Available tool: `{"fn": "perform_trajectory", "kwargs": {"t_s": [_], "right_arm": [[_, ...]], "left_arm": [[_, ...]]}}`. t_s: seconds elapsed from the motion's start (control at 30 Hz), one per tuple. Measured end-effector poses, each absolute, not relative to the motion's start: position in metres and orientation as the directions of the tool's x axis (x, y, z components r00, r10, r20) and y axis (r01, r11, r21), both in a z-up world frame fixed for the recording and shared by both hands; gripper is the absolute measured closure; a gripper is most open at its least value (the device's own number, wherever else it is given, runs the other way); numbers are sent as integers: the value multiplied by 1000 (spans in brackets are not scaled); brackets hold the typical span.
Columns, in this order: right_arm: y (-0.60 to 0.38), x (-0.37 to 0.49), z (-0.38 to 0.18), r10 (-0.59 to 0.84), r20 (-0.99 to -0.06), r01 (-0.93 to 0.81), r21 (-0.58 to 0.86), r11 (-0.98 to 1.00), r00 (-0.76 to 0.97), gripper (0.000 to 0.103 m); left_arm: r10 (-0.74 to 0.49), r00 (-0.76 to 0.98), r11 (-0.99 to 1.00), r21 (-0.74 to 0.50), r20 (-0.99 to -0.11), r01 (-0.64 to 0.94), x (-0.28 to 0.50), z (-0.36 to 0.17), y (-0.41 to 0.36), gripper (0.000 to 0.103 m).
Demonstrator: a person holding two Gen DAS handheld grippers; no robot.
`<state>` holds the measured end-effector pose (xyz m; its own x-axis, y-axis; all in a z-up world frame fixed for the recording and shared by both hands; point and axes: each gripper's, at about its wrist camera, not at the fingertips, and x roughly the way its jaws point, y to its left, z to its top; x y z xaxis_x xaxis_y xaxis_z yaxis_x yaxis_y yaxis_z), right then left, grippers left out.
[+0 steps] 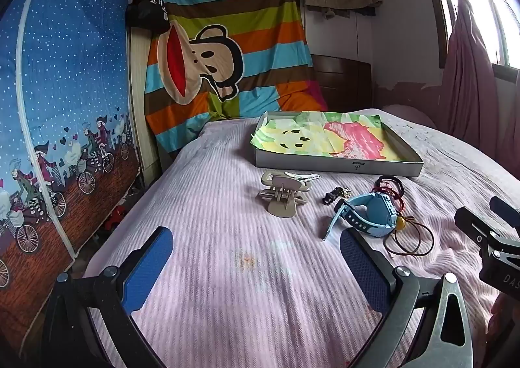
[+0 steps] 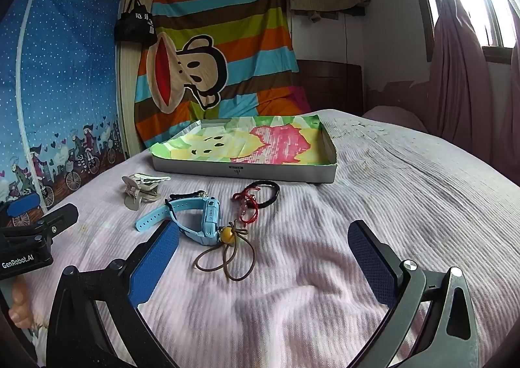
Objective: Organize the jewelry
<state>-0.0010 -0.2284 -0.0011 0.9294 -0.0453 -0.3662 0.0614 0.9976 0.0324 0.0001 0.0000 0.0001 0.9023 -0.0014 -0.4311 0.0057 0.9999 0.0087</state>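
A shallow grey box [image 1: 338,166] [image 2: 243,173] lined with coloured paper sits on the bed. In front of it lie a beige hair claw [image 1: 282,196] [image 2: 138,191], a blue watch [image 1: 367,213] [image 2: 195,215], a brown cord with a yellow bead [image 1: 409,236] [image 2: 227,238], a red bracelet [image 2: 247,205] and a black hair tie [image 2: 266,192]. A small dark trinket [image 1: 334,195] lies between claw and watch. My left gripper [image 1: 256,265] is open and empty, short of the claw. My right gripper [image 2: 263,254] is open and empty around the cord.
The bed has a pink ribbed cover [image 1: 227,270]. A blue patterned cloth [image 1: 65,108] hangs on the left. A striped monkey cloth [image 2: 221,53] hangs behind the bed. A purple curtain [image 2: 461,75] and window are at the right.
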Motion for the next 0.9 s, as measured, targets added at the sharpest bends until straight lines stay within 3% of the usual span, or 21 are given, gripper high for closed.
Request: {"fn": "perform_trajectory", "kwargs": {"t_s": [0.9], "right_arm": [[-230,-4,0,-44,-364,60,33,998,931,1]], "left_arm": [[0,907,1000,10,-421,5,0,0,0,0]]}}
